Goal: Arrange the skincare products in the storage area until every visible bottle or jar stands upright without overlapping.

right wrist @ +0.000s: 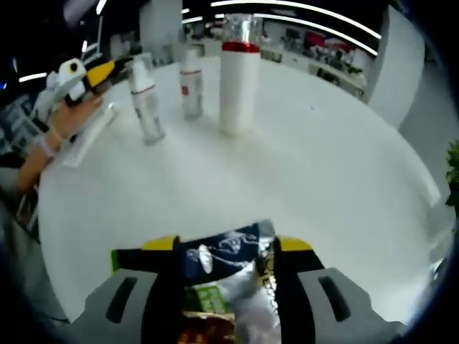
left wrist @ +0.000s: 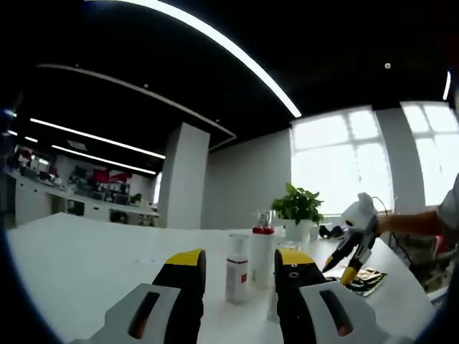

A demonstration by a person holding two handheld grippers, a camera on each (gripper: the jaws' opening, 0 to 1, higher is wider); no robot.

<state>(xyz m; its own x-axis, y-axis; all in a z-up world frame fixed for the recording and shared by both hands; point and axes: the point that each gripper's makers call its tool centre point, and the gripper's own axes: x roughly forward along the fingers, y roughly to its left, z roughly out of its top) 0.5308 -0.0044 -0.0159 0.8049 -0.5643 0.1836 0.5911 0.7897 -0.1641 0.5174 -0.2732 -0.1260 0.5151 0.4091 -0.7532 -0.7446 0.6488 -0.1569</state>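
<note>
Pinched between my right gripper's (right wrist: 224, 252) jaws is a foil sachet (right wrist: 222, 269), its long axis running away from me. Beyond it, left to right, three bottles (right wrist: 239, 72) stand upright on the white table (right wrist: 323, 179). My left gripper (left wrist: 240, 269) is spread and holds nothing; its view adds a potted plant (left wrist: 297, 208).

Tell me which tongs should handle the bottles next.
Left, probably. The left tongs are open and empty, facing the bottles close ahead. The right tongs are shut on a foil packet.
</note>
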